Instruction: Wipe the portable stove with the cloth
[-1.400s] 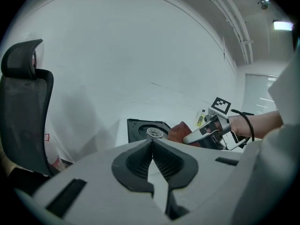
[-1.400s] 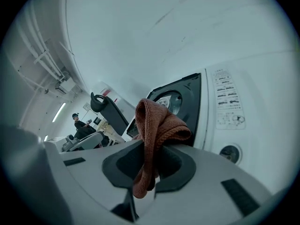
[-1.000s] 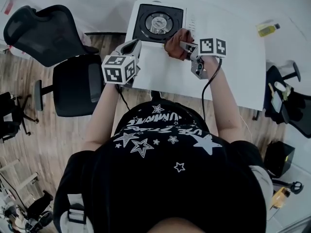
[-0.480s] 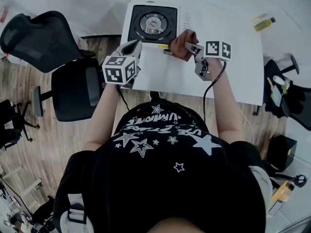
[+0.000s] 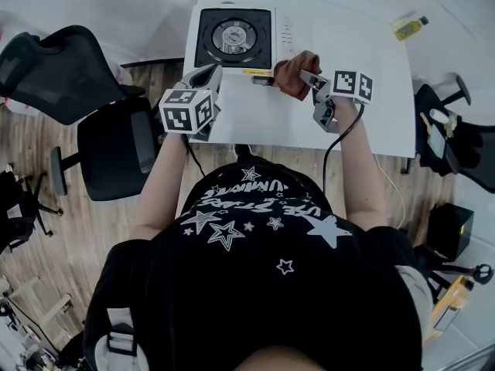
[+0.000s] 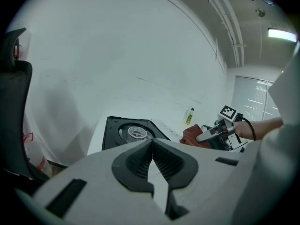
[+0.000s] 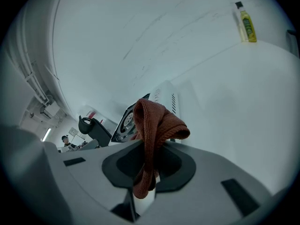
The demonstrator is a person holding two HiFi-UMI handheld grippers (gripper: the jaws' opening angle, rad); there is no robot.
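The portable stove (image 5: 232, 37), white with a black top and round burner, sits at the far left of the white table (image 5: 363, 122). My right gripper (image 5: 305, 76) is shut on the reddish-brown cloth (image 5: 294, 71), held just off the stove's front right corner. In the right gripper view the cloth (image 7: 153, 125) hangs bunched from the right gripper (image 7: 149, 159), with the stove (image 7: 125, 121) behind it. My left gripper (image 5: 203, 76) hovers at the stove's front left corner, shut and holding nothing. The left gripper view shows the left gripper (image 6: 152, 144), the stove (image 6: 130, 132) and the cloth (image 6: 193, 136).
A small yellow bottle (image 5: 407, 27) lies at the table's far right; it shows too as the bottle (image 7: 246, 26). Two black office chairs (image 5: 108, 141) stand left of the table on the wood floor. Another chair with items (image 5: 448, 134) is at the right.
My right gripper has carried the cloth a little to the right, away from the stove's front edge. The left gripper has kept its place near the front left corner.
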